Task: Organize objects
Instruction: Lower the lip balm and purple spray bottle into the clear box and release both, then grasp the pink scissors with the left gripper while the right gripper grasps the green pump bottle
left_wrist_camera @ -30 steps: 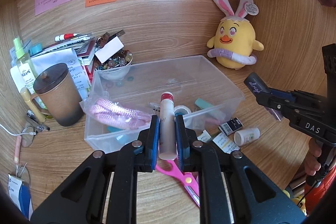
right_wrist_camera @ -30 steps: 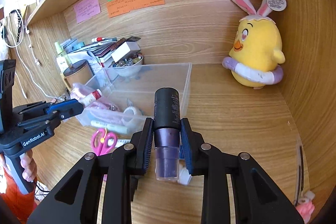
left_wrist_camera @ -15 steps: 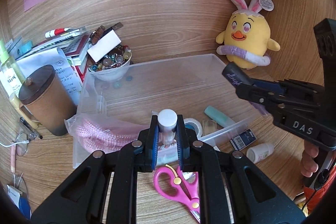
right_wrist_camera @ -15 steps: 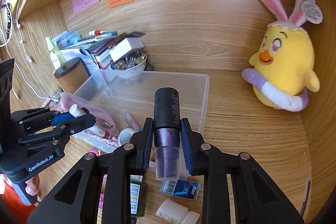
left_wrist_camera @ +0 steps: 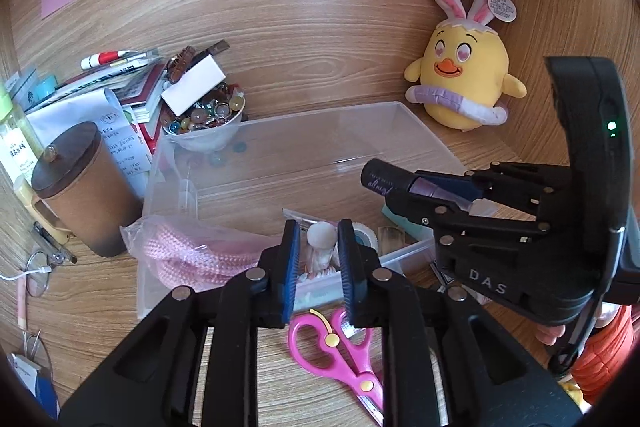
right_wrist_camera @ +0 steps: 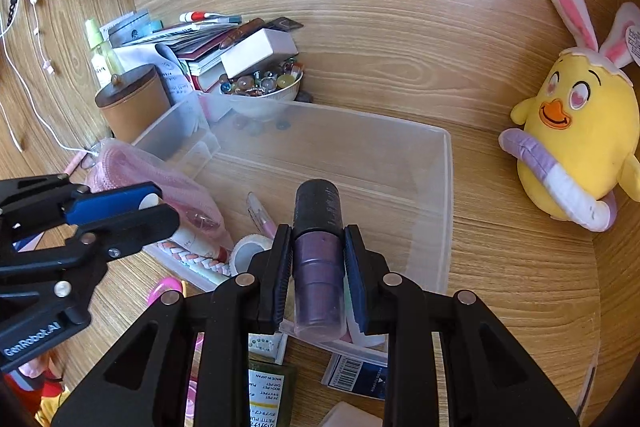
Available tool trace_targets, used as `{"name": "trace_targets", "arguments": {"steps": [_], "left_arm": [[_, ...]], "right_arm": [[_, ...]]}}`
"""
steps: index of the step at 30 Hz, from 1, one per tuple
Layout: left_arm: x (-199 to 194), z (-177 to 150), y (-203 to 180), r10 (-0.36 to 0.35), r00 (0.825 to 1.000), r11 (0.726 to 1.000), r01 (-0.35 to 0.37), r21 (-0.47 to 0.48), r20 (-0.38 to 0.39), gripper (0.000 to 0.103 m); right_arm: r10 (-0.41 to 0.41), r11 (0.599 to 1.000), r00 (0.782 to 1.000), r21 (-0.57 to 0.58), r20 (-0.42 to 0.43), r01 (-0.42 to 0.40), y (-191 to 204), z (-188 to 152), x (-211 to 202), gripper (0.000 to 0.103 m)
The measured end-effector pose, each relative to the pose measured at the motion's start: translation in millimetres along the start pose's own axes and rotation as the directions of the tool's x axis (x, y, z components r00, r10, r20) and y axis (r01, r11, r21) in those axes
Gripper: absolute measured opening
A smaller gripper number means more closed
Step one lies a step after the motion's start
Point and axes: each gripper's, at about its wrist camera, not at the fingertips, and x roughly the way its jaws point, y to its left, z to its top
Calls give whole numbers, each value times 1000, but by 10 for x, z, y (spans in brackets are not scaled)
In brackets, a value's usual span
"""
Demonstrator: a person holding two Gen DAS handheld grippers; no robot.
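A clear plastic bin (left_wrist_camera: 416, 131) (right_wrist_camera: 444, 187) sits on the wooden desk. My left gripper (left_wrist_camera: 318, 247) is open over the bin's front left part; a white tube with a red end (left_wrist_camera: 320, 247) (right_wrist_camera: 200, 243) lies between its jaws, resting in the bin. My right gripper (right_wrist_camera: 318, 251) is shut on a purple bottle with a black cap (right_wrist_camera: 318, 251) (left_wrist_camera: 384, 179), held above the bin's front right. A pink knit item in a bag (left_wrist_camera: 192, 255), a tape roll (right_wrist_camera: 250, 249) and a pen (right_wrist_camera: 260, 215) lie in the bin.
Pink scissors (left_wrist_camera: 340, 351), a green packet (right_wrist_camera: 268, 391) and a blue barcode box (right_wrist_camera: 356, 375) lie in front of the bin. A brown lidded cup (left_wrist_camera: 80, 187), a bowl of beads (left_wrist_camera: 204, 123), stacked books and a yellow plush chick (left_wrist_camera: 464, 87) stand behind.
My left gripper tipped down into the bin and opened, letting go of the white tube. My right gripper carried the purple bottle forward over the bin.
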Motion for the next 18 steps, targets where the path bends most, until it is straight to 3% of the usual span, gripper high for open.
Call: {"name": "trace_targets", "arguments": {"steps": [5, 10, 14, 16, 18], "left_arm": [[-123, -16, -20, 8, 1000, 1000, -9, 5, 29, 40], [-281, -51, -2, 24, 998, 1000, -23, -8, 64, 68], [-378, -125, 16, 41, 997, 999, -39, -24, 71, 78], [-398, -179, 20, 49, 997, 998, -47, -31, 67, 87], [-409, -256, 19, 65, 996, 997, -63, -34, 59, 88]], "right_arm": [[38, 999, 999, -5, -24, -38, 9, -9, -25, 25], [37, 999, 999, -13, 10, -37, 41, -45, -209, 39], [31, 999, 998, -22, 54, -30, 72, -99, -412, 48], [37, 999, 997, -26, 65, -35, 85, -138, -492, 51], [39, 999, 996, -30, 75, -37, 103, -193, -567, 52]]}}
